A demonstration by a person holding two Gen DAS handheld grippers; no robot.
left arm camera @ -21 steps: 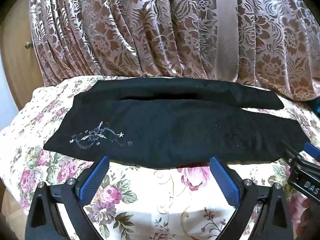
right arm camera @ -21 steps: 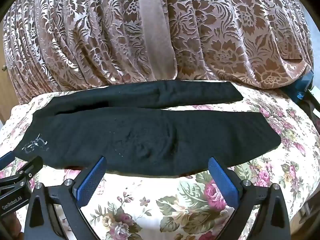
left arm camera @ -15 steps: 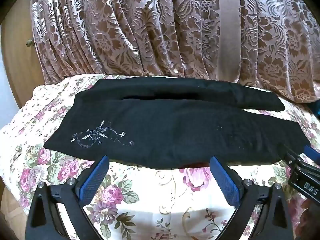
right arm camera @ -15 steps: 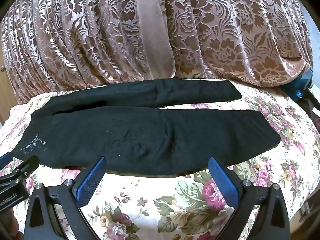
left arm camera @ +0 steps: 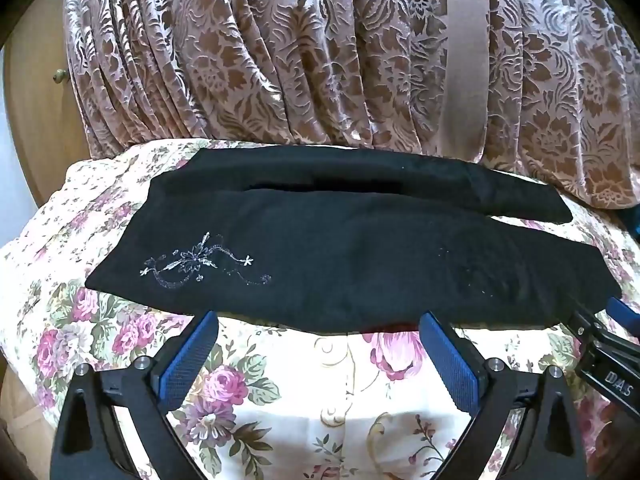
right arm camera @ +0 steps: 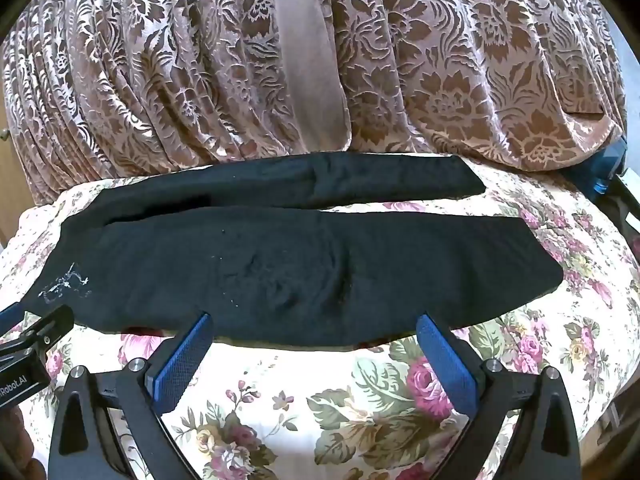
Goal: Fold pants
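Black pants (left arm camera: 360, 264) lie flat across a floral bedspread (left arm camera: 280, 392), both legs stretched side by side toward my right, the far leg lying just beyond the near one. A small silver embroidered flower (left arm camera: 200, 264) marks the pants' left end, near what I take to be the waist, though the dark cloth hides the seams. Just on the near side of the pants, my left gripper (left arm camera: 318, 354) hovers with its blue pads spread wide apart and nothing between them. My right gripper (right arm camera: 314, 354) sits the same way, wide and empty, further along the near leg toward the cuffs. Behind the pants hangs a brown patterned curtain (right arm camera: 200, 80). No fold looks started yet; I judge this the approach before the first grasp. Next I would need to pinch the near edge with both grippers and carry it over the far leg.
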